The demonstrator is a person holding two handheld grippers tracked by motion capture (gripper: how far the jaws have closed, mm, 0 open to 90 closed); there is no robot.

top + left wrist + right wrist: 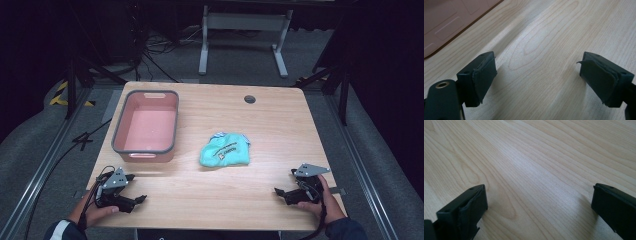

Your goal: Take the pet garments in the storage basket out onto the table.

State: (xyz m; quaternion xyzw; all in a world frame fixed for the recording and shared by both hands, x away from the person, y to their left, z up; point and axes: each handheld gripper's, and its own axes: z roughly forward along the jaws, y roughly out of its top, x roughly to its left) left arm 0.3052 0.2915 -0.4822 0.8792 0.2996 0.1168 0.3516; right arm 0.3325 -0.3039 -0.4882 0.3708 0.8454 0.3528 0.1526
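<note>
A crumpled teal cloth point(225, 150) with a printed label lies near the middle of the wooden table point(210, 200). Left of it stands a pink bin point(145, 125) with a grey rim, nothing inside. My left gripper point(138, 187) rests low at the table's front left corner, just in front of the bin, open with nothing between its jaws. In the left gripper view the left gripper point(536, 75) has bare wood between its pads, and the bin's pink side point(444, 22) fills the upper left corner. My right gripper point(285, 182) sits at the front right, open over bare wood, as the right gripper point(539, 202) view confirms.
A dark round cable hole point(249, 99) is set near the table's far edge. Beyond the table stands a white metal frame point(245, 30) on a grey floor with loose cables. Bare wood lies between the two grippers along the front edge.
</note>
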